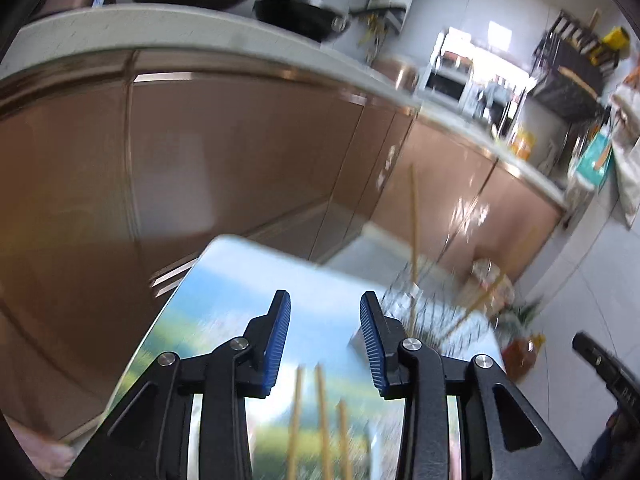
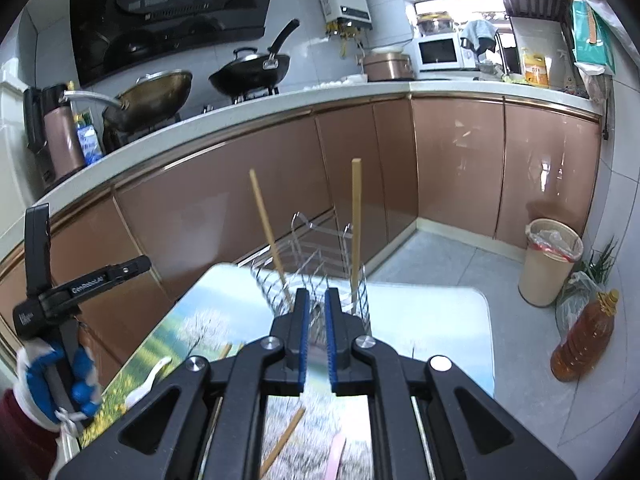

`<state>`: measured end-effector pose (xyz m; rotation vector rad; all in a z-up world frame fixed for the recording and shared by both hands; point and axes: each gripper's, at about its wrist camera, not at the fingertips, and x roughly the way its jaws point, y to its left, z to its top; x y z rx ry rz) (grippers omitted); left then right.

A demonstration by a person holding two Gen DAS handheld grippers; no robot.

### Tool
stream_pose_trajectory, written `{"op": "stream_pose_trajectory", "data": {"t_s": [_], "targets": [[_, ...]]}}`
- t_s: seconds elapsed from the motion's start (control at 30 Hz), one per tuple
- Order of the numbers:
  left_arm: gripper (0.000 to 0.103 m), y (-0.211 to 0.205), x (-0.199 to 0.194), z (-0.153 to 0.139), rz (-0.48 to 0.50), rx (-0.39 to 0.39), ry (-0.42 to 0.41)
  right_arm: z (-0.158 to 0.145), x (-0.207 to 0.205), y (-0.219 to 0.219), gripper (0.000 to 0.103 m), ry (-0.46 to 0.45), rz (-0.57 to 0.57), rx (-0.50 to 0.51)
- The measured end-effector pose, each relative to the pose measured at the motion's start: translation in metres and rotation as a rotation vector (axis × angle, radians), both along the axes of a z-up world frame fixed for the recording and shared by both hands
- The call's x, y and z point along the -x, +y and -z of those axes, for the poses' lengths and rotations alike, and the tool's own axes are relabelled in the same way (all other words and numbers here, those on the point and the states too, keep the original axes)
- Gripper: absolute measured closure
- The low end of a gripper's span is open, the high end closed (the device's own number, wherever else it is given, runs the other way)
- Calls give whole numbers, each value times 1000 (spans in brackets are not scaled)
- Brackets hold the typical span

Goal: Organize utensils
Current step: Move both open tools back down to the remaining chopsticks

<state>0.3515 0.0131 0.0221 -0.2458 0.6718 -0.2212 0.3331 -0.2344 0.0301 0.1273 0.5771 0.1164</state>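
A wire mesh utensil holder (image 2: 320, 292) stands at the far end of the picture-printed table (image 2: 440, 320), with two wooden chopsticks (image 2: 355, 232) upright in it. It also shows blurred in the left wrist view (image 1: 424, 304). My right gripper (image 2: 317, 304) is nearly shut just before the holder, with a metal utensil handle (image 2: 318, 354) between its blue pads. My left gripper (image 1: 325, 320) is open and empty above the table, over several loose chopsticks (image 1: 320, 420). A loose chopstick (image 2: 286, 436), a white spoon (image 2: 146, 384) and a pink utensil (image 2: 336, 456) lie on the table.
A wire dish rack (image 2: 316, 240) stands behind the holder. Brown cabinets (image 2: 240, 200) run under the counter with woks (image 2: 248, 68). A bin (image 2: 552, 260) and an oil bottle (image 2: 584, 336) stand on the floor to the right. The left gripper's body (image 2: 60, 292) is at the table's left.
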Motion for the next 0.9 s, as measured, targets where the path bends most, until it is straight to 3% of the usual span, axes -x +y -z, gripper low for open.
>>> {"op": "stream_pose_trajectory", "data": {"t_s": [0.13,0.47,0.8,0.9], "targets": [[65,19,18,6,49,-30,105,1,19,7,95,50,-1,0],[62,31,46,27,202,-51,244,18,44,26,92,181,-3,-3],[62,13,13,75,317,-23,467,68,12,42,92,382,-34,-42],[62,4,-8,94,306,-34,529,87,-3,45,92,452,-43,-39]]}}
